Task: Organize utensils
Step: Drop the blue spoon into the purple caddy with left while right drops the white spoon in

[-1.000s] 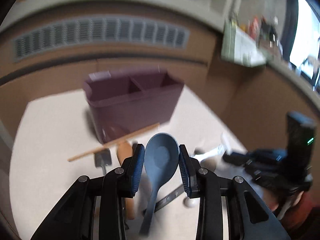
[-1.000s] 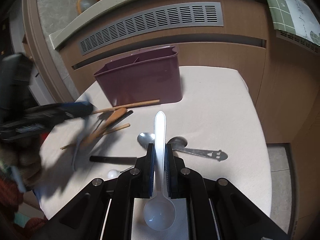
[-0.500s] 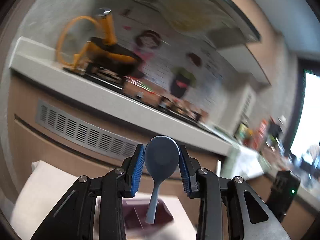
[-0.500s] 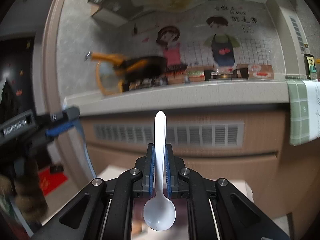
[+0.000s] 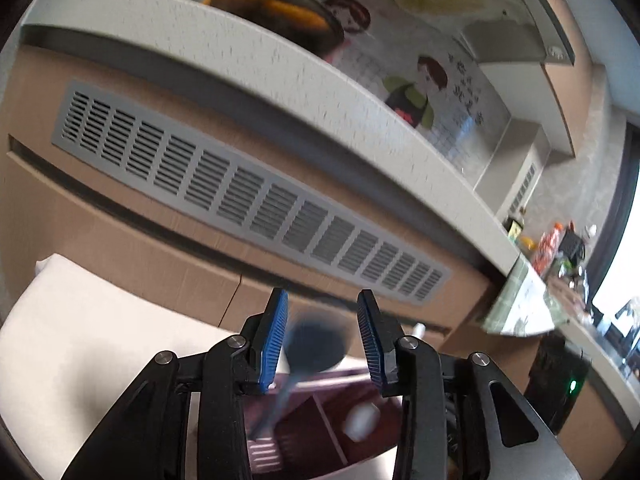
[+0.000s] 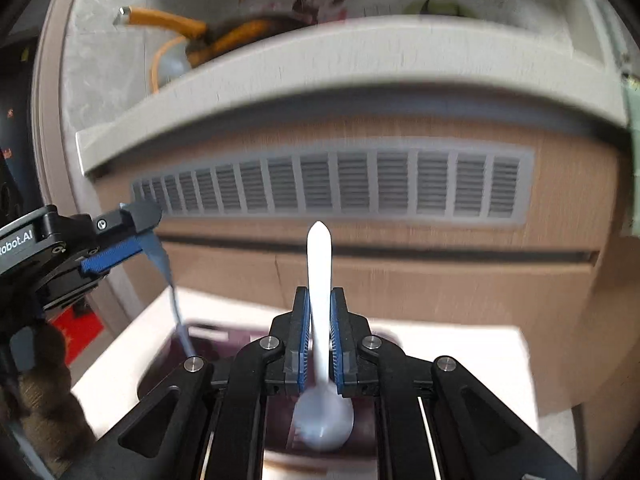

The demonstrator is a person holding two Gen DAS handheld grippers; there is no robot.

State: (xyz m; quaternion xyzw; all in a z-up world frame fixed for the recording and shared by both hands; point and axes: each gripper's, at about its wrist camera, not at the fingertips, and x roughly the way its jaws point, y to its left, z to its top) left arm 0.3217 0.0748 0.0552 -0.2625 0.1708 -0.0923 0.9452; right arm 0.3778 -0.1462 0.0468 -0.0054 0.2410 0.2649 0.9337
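Observation:
My left gripper (image 5: 322, 320) is open; the blue spoon (image 5: 316, 346) is blurred between its spread jaws, handle down into the left compartment of the purple utensil holder (image 5: 312, 432). In the right wrist view the left gripper (image 6: 124, 236) is at left with the blue spoon (image 6: 172, 292) hanging into the holder (image 6: 208, 340). My right gripper (image 6: 319, 312) is shut on the white spoon (image 6: 319, 272), handle pointing up, bowl low over the holder. The white spoon's bowl (image 5: 362, 416) shows over the right compartment.
The holder stands on a white table (image 5: 80, 344). Behind is a brown cabinet front with a grey vent grille (image 5: 248, 204) under a grey countertop (image 6: 360, 64). A green cloth (image 5: 520, 300) hangs at the right.
Both grippers have come down over the holder. My left jaws have spread and the blue spoon has slipped down into the holder. The right still grips the white spoon.

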